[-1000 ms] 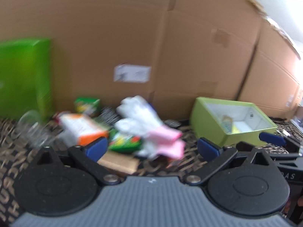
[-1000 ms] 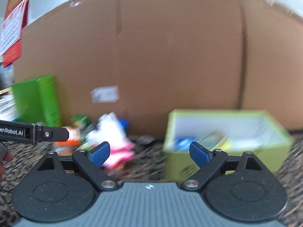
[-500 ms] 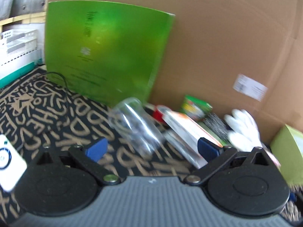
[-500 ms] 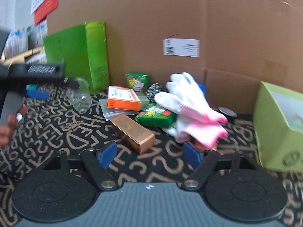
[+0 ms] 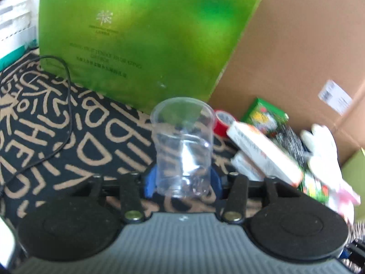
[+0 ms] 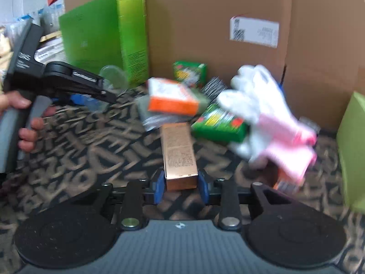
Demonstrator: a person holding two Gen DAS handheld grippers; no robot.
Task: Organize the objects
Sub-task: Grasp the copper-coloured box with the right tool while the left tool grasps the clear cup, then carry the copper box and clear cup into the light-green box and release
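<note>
A clear plastic cup [image 5: 182, 146] lies on the black patterned mat [image 5: 68, 137], mouth pointing away. My left gripper [image 5: 182, 180] is closing, and its blue pads press on the cup's base from both sides. A copper-coloured box [image 6: 179, 153] lies lengthwise in front of my right gripper [image 6: 181, 182]. Those jaws are closing too, with the blue pads against the box's near end. In the right wrist view, the left gripper [image 6: 91, 91] sits far left, held by a hand [image 6: 25, 123], with the cup [image 6: 114, 77] at its tip.
A tall green box [image 5: 146, 36] stands against the cardboard wall [image 6: 205, 22]. Beside the cup are a red tape roll [image 5: 222, 123], an orange-and-white box [image 6: 171, 98], green packets [image 6: 219, 123], a scourer [image 6: 214, 86] and white-and-pink gloves [image 6: 269, 109]. A lime bin [image 6: 352, 146] stands right. A cable [image 5: 66, 86] crosses the mat.
Both grippers swung left and down toward the pile. The left jaws went from wide open to closed around the cup; the right jaws narrowed onto the copper box.
</note>
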